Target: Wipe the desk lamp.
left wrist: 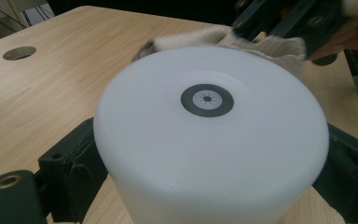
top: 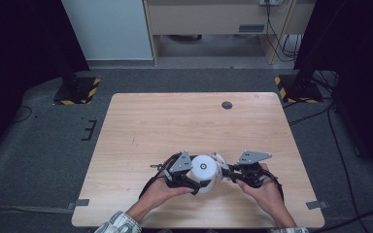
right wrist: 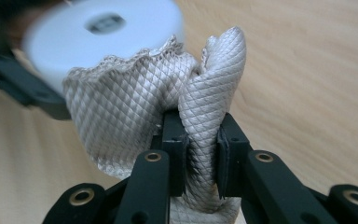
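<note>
The right hand-held gripper (right wrist: 200, 154) pinches a bunched grey cloth (right wrist: 135, 107) at mid-frame, jaws pressed tight on a fold, likely so the cloth can wipe the white round container (top: 205, 172) beside it. The left hand-held gripper (top: 193, 178) clamps that container from both sides, apparently steadying it against the rubbing. Both meet at the lower centre of the high view, on the near part of the wooden counter (top: 175, 121).

The round container (left wrist: 209, 140) is plain milky white, with a dark grey ring (left wrist: 207, 100) around a pale centre on its flat face. The cloth (right wrist: 135, 112) is pale beige-grey with a fine diamond weave. Both claws are black. The worktop (top: 175, 121) is light wood grain.
</note>
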A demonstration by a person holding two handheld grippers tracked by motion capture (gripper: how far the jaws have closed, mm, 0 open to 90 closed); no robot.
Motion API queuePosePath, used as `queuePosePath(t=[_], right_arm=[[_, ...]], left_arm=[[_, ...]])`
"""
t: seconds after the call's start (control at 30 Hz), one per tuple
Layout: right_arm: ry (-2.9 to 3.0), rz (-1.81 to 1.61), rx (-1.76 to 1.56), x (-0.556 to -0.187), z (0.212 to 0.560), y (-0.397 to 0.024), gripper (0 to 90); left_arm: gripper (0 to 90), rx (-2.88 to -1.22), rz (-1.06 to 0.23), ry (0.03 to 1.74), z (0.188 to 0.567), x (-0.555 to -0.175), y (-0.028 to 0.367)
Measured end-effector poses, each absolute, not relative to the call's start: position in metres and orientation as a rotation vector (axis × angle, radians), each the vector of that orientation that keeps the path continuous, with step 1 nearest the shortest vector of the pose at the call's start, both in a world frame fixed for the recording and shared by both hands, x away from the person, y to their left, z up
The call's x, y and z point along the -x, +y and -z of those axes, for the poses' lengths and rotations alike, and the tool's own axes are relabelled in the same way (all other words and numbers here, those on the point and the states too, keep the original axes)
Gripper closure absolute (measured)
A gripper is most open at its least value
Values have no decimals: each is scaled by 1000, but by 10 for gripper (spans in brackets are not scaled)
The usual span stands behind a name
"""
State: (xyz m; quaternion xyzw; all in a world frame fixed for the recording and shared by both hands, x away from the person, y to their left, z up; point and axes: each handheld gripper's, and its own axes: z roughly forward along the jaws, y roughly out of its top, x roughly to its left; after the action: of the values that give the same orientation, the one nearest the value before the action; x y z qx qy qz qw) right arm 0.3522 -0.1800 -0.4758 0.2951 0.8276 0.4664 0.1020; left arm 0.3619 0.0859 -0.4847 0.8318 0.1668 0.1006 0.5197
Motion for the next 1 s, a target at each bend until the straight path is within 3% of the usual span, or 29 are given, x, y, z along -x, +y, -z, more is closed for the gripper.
queuePosePath(t=[0.23,0.47,0.63,0.83,1.0], right_arm=[[2539,-1226,-862,-352,493,-170,766],[2443,-1342,-825,-346,476,-172,768],[2559,-1187,-844,-352,497,-165,767],[2453,-1328,-817,-344,475,-172,767],[2488,-1278,-814,-346,482,-168,767]], left_arm=[[74,-1993,-247,411,485,-365,88],[73,-1994,-247,414,485,-367,90],[74,-1998,-248,413,485,-367,90],[75,-2005,-248,410,484,-368,90],[75,-2008,-246,411,484,-368,90]])
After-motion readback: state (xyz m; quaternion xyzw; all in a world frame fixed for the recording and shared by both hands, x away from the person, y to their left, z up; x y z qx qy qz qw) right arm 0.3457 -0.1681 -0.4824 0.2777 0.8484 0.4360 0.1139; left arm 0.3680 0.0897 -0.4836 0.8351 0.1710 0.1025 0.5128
